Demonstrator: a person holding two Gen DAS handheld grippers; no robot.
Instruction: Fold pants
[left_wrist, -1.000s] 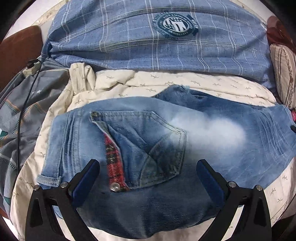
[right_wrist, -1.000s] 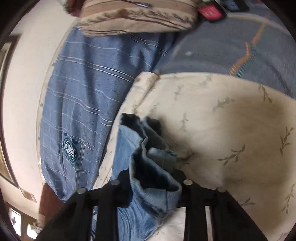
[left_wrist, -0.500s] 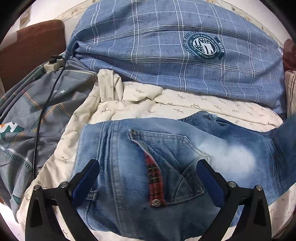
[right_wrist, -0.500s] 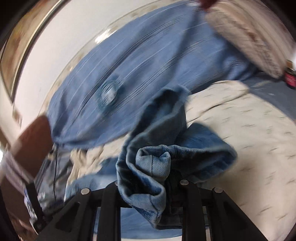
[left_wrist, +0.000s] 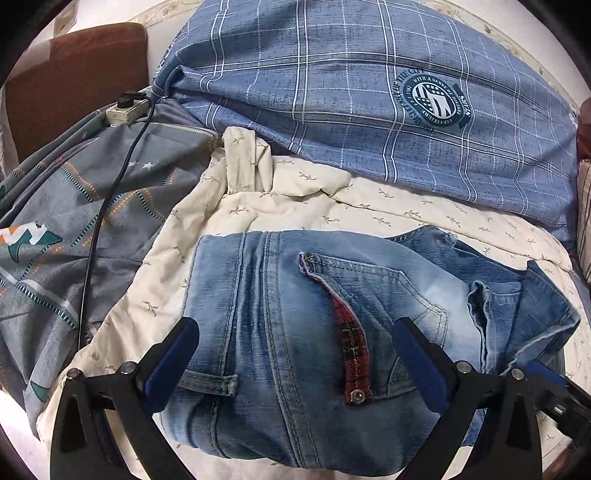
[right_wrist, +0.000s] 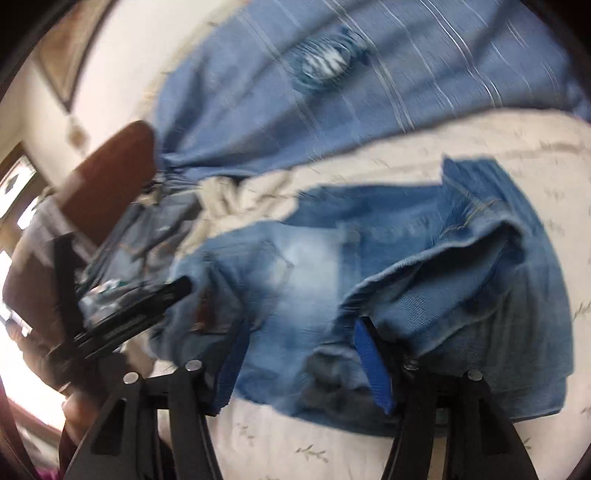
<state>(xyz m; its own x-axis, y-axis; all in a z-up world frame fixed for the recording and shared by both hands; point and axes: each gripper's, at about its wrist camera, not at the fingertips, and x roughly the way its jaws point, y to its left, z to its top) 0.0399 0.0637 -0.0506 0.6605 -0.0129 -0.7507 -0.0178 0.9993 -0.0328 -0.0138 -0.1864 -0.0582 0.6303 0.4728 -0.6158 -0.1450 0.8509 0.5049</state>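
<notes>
While the jeans (left_wrist: 314, 332) are lying folded on the cream quilt (left_wrist: 295, 192), long axis crosswise | I'm hovering left gripper (left_wrist: 295, 354) released over the waistband; right gripper (right_wrist: 295, 354) released, nearer the hems

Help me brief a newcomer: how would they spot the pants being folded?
Find the big blue plaid pillow; below it lies the cream leaf-print quilt. The pants lie on that quilt: faded blue denim, the only item with a red plaid pocket strip.

right wrist view is motion-blurred; jeans (right_wrist: 388, 266) ahead of the right gripper (right_wrist: 299, 365) are smeared, fold edges not resolved.
</notes>
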